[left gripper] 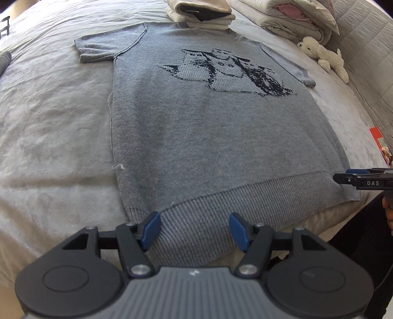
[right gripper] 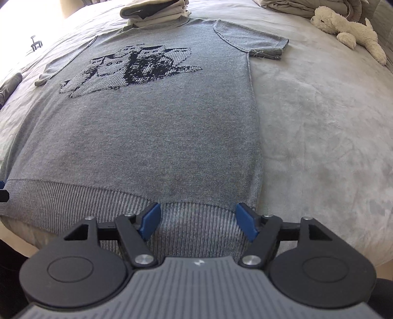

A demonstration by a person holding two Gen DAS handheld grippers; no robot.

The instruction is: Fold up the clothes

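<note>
One wide bed point(left gripper: 49, 127), covered in a pale grey spread, carries everything. Lying flat on it, face up, is a grey knitted short-sleeved sweater point(left gripper: 196, 127) with a dark cat pattern on the chest; its ribbed hem point(left gripper: 196, 230) reaches the bed's near edge and droops slightly over it, both sleeves are spread out sideways, and its neck points toward the far edge. At that far edge, touching the neckline, sits a stack of folded clothes point(left gripper: 200, 14), with rolled bedding point(left gripper: 294, 17) toward the far right corner. A white plush toy point(right gripper: 348, 32) lies near the right edge, apart from the sweater's sleeve. The left hand-held gripper point(left gripper: 194, 230) has its blue pads spread over the hem near the sweater's left corner, not pressing on it. The right hand-held gripper point(right gripper: 199, 222) is likewise spread over the hem near the right corner, gripping nothing.
</note>
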